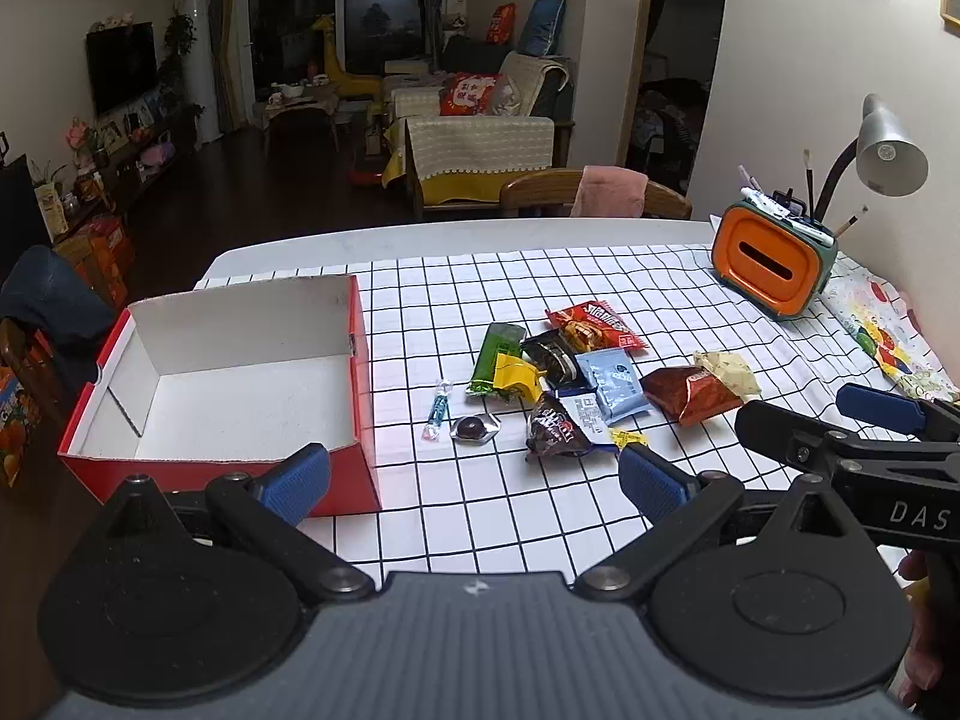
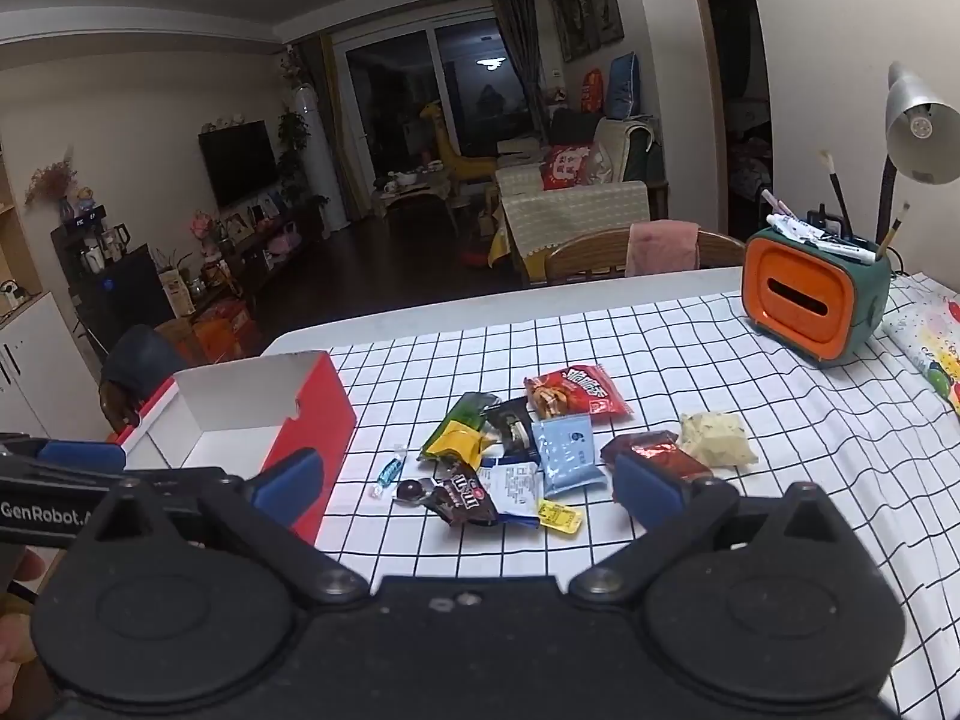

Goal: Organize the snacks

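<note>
- Box (image 1: pixel 240 384), red, empty, sits at nine o'clock of the snacks (image 1: pixel 576 384).
- Left gripper (image 1: pixel 474 480) and right gripper (image 2: pixel 468 483): both apart, holding nothing.
- Risk: overlapping wrappers may let one pinch lift two, or crush chips.
- Writing: "DAS" and "GenRobot" on the gripper bodies.

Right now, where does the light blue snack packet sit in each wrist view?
Left wrist: light blue packet, centre-right, in the pile right of the red box.
Right wrist: light blue packet, centre, between the fingers.
Shared landmark: orange organizer, far right on the table.
</note>
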